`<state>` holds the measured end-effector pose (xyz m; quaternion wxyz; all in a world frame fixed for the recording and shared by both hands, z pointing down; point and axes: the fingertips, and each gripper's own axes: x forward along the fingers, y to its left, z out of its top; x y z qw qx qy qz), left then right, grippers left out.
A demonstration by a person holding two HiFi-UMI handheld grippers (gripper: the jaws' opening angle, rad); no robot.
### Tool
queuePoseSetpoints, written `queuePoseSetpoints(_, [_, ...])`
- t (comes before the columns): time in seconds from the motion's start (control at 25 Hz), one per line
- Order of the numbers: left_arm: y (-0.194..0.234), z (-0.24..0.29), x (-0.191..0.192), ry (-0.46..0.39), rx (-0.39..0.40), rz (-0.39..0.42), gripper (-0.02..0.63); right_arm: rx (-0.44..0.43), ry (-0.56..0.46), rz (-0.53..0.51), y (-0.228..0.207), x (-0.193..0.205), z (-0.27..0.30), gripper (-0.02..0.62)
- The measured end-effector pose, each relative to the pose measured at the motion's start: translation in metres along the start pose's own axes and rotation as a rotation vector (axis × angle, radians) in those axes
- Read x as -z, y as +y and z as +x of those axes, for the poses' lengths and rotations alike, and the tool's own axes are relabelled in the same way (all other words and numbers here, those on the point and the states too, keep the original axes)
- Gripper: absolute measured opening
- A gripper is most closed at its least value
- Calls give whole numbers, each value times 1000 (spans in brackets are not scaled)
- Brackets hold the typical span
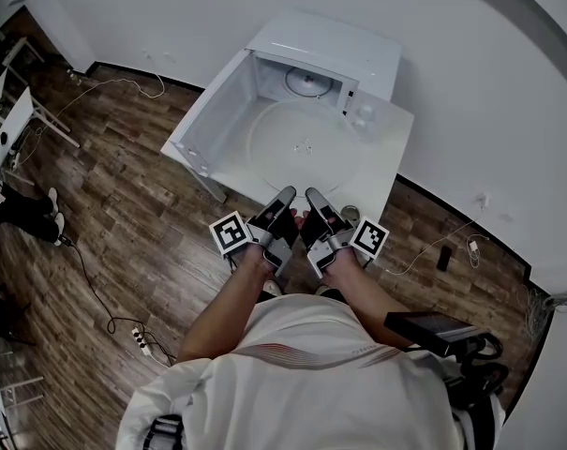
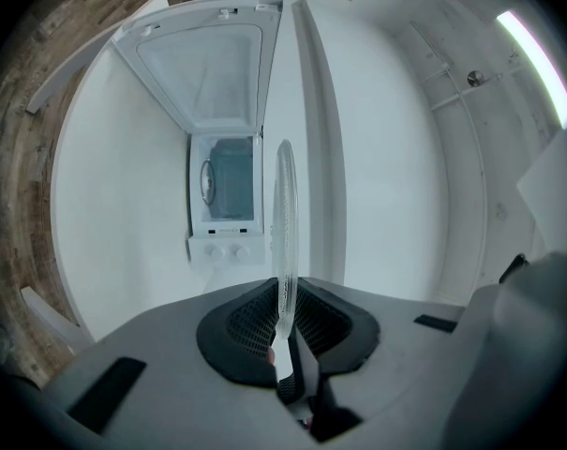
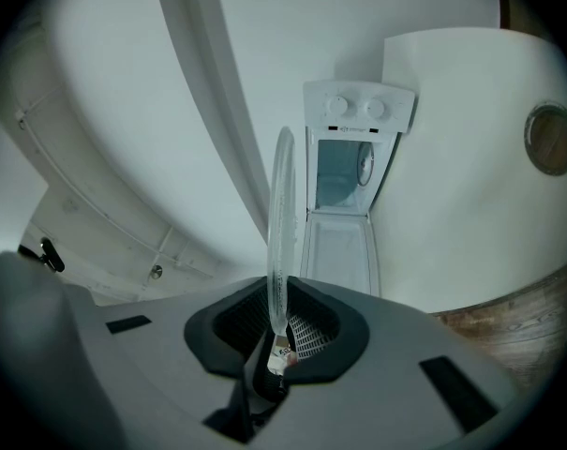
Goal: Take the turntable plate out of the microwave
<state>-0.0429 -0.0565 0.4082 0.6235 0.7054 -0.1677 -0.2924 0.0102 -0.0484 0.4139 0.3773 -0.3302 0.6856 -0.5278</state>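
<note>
Clear round glass turntable plate (image 1: 302, 148), out of the cavity and held roughly level in front of the opening; its near rim is clamped edge-on in the left gripper (image 1: 287, 195) and the right gripper (image 1: 312, 195), set side by side, and the rest sticks out unsupported (rim edge-on in the gripper views (image 2: 285, 214) (image 3: 280, 214)). White microwave (image 1: 330, 50) just behind the plate, door (image 1: 217, 111) swung fully open to the left in the head view, two knobs on its panel.

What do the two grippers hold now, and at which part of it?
Both the left gripper and the right gripper clamp the glass turntable plate by its near rim, side by side.
</note>
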Motion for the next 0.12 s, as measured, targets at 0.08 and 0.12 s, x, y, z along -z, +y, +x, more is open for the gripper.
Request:
queuePoseSetpoints(0.08, [1,2,0,6,-4,4,51,2,-1,2,-1,-2,0,43])
queuePoseSetpoints(0.12, [1,3,0,9,-7,5,51,3,-1,3,-2,-3,1,43])
